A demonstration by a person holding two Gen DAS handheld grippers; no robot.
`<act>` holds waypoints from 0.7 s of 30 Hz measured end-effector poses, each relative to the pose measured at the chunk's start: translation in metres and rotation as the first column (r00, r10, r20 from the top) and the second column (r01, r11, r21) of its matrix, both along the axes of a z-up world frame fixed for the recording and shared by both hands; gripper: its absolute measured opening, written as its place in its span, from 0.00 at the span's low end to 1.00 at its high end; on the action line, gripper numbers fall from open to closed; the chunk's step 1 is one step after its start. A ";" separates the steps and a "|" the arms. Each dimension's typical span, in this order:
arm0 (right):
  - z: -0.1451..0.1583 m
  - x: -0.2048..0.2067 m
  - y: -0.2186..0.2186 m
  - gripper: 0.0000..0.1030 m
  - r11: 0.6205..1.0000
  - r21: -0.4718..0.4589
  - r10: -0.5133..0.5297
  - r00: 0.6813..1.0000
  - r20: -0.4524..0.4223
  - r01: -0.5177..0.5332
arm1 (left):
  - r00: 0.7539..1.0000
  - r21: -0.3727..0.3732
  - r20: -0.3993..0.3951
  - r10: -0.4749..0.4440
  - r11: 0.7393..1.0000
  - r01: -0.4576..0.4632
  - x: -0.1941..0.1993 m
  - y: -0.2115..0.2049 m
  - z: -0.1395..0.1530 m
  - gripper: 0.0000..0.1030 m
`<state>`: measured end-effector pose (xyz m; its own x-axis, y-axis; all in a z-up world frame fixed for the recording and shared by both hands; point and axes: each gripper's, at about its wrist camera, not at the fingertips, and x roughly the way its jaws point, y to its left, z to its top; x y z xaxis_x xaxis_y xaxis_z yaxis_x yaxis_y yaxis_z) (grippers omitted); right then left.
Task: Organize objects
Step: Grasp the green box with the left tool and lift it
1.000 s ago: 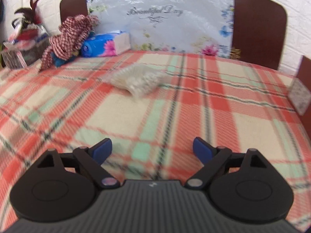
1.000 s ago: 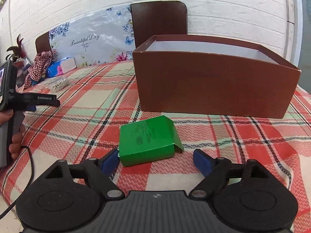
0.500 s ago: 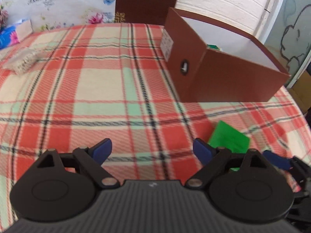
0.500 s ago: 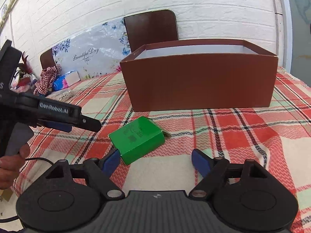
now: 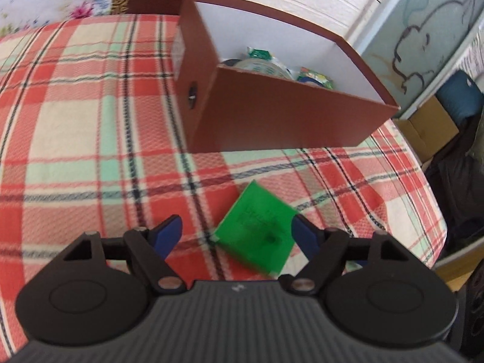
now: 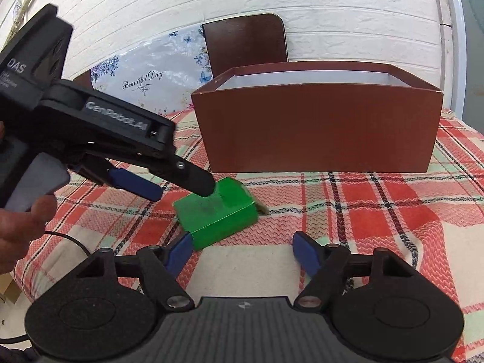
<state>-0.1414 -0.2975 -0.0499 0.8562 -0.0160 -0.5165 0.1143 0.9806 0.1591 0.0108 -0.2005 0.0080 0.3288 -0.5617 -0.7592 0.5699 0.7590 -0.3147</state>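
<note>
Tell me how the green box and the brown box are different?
The green box is small and flat; the brown box is big and tall. The green box is closed, with one flap sticking out; the brown box is open on top, with packets inside. Both sit on the checked cloth.

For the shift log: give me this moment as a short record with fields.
surface: plaid tablecloth
target: green box, lying flat on the cloth, outside the brown box
brown box contents: packets, partly hidden
left gripper: open, over the green box
right gripper: open, just short of the green box
</note>
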 end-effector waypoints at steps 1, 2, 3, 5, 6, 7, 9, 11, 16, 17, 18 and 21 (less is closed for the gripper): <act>0.001 0.000 -0.001 0.70 1.000 -0.001 0.000 1.000 0.000 0.000 | 1.000 -0.002 0.004 -0.010 1.000 0.010 0.001 -0.003 0.000 0.78; 0.001 0.001 -0.001 0.70 1.000 -0.002 0.003 1.000 -0.002 -0.003 | 1.000 -0.003 0.009 -0.019 1.000 0.019 0.002 -0.005 0.001 0.78; 0.002 0.002 -0.002 0.70 1.000 -0.003 0.007 1.000 -0.004 -0.007 | 0.999 -0.002 0.013 -0.029 1.000 0.029 0.004 -0.007 0.001 0.78; 0.003 0.005 -0.002 0.70 1.000 -0.009 0.014 1.000 -0.010 -0.015 | 0.998 -0.003 0.017 -0.053 0.999 0.053 0.006 -0.010 0.002 0.79; 0.003 0.006 -0.001 0.70 1.000 -0.012 0.018 1.000 -0.015 -0.018 | 0.998 -0.004 0.013 -0.067 0.998 0.067 0.007 -0.011 0.002 0.79; 0.004 0.007 -0.001 0.70 1.000 -0.016 0.022 1.000 -0.020 -0.022 | 0.997 -0.006 0.010 -0.080 0.997 0.080 0.008 -0.012 0.002 0.79; 0.004 0.008 0.000 0.70 0.999 -0.022 0.030 0.999 -0.025 -0.030 | 0.994 -0.010 0.006 -0.111 0.994 0.111 0.008 -0.015 0.000 0.78; 0.005 0.010 0.000 0.70 0.999 -0.022 0.028 0.999 -0.032 -0.029 | 0.991 -0.008 -0.012 -0.135 0.991 0.135 0.007 -0.018 -0.007 0.75; 0.002 0.015 0.001 0.69 0.999 -0.034 0.030 0.998 -0.047 -0.032 | 0.992 0.017 0.003 -0.123 0.992 0.123 0.006 -0.016 -0.020 0.71; 0.002 0.016 0.001 0.69 0.999 -0.034 0.029 0.998 -0.047 -0.030 | 0.993 0.022 0.009 -0.122 0.992 0.121 0.006 -0.015 -0.020 0.70; 0.001 0.016 0.002 0.68 0.999 -0.032 0.027 0.999 -0.046 -0.028 | 0.993 0.022 0.013 -0.118 0.993 0.118 0.006 -0.014 -0.020 0.69; 0.001 0.020 0.002 0.53 0.999 -0.043 0.019 0.999 -0.047 -0.021 | 0.993 0.014 0.017 -0.113 0.994 0.113 0.007 -0.009 -0.020 0.64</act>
<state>-0.1217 -0.2959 -0.0484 0.8318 -0.0226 -0.5547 0.1013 0.9886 0.1115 0.0175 -0.2096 -0.0124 0.2771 -0.5865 -0.7611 0.6577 0.6933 -0.2947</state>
